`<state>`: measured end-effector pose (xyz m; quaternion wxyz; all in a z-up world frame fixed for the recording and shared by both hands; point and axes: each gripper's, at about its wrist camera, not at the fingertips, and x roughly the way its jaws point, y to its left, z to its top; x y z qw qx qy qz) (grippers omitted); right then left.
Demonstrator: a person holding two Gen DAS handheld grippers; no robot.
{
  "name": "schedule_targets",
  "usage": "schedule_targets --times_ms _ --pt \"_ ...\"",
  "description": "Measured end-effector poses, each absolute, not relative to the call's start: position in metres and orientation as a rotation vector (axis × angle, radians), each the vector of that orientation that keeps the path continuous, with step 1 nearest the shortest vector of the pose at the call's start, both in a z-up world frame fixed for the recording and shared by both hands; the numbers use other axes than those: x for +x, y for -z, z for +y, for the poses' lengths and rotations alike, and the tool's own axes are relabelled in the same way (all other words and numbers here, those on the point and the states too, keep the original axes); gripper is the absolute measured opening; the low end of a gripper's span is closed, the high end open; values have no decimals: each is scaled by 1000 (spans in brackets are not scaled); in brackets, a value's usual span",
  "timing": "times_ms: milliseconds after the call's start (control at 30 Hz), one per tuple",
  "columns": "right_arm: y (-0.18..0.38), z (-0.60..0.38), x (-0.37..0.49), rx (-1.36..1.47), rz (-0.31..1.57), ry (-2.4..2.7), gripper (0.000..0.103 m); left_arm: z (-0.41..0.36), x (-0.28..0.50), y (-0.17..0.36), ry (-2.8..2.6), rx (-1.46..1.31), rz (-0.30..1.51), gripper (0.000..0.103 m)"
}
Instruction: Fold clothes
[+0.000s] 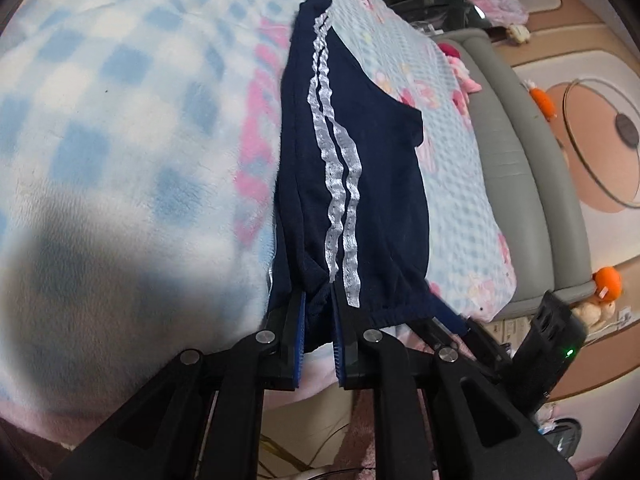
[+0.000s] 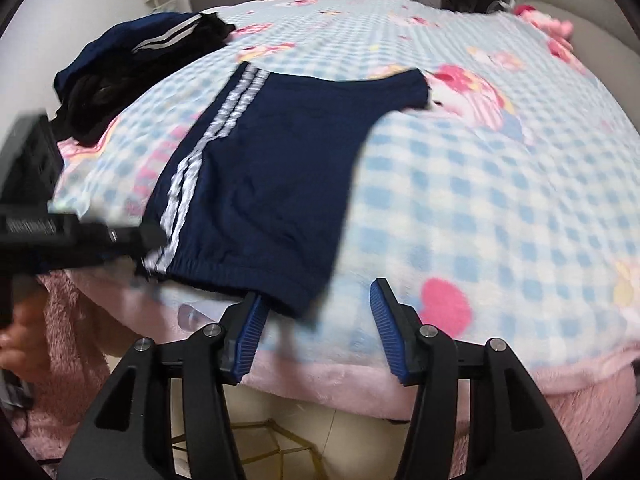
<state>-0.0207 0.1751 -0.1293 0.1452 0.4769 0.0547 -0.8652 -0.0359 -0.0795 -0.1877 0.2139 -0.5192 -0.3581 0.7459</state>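
Note:
Navy shorts (image 2: pixel 260 184) with two white side stripes lie flat on the checked blanket, waistband toward the near bed edge. My left gripper (image 1: pixel 320 300) is shut on the waistband of the shorts (image 1: pixel 360 184) by the stripes; it also shows in the right wrist view (image 2: pixel 136 236) at the striped corner. My right gripper (image 2: pixel 316 300) is open at the other waistband corner; cloth lies between its blue pads (image 2: pixel 382 312), which do not pinch it.
A pile of dark clothes (image 2: pixel 132 72) sits at the far left of the bed. The blue-checked blanket (image 2: pixel 480 184) has a pink border at the near edge. A grey headboard (image 1: pixel 516 152) and plush toys (image 1: pixel 604 280) lie to the right.

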Motion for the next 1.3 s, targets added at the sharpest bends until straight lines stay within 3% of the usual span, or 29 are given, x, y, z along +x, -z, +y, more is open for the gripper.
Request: schedule_targets --times_ms 167,400,700,867,1067,1200,1300 --pt "126 183 -19 1390 130 2433 53 -88 -25 173 -2118 -1375 -966 14" --pt "99 211 -40 1263 -263 2380 53 -96 -25 177 -2115 -1366 -1029 15" --pt "141 180 -52 1416 -38 2404 52 -107 -21 179 -2171 -1394 -1016 18" --pt "138 200 -55 1442 -74 2481 52 -104 -25 185 -2062 -1350 -1101 29" --pt "131 209 -53 1358 -350 2292 53 -99 -29 195 -1964 -1368 -1148 30" --pt "134 192 -56 1366 -274 2263 55 -100 -28 194 -1965 -1396 -1146 30" --pt "138 189 -58 1382 -264 2237 50 -95 -29 199 -1969 -1471 -1109 30"
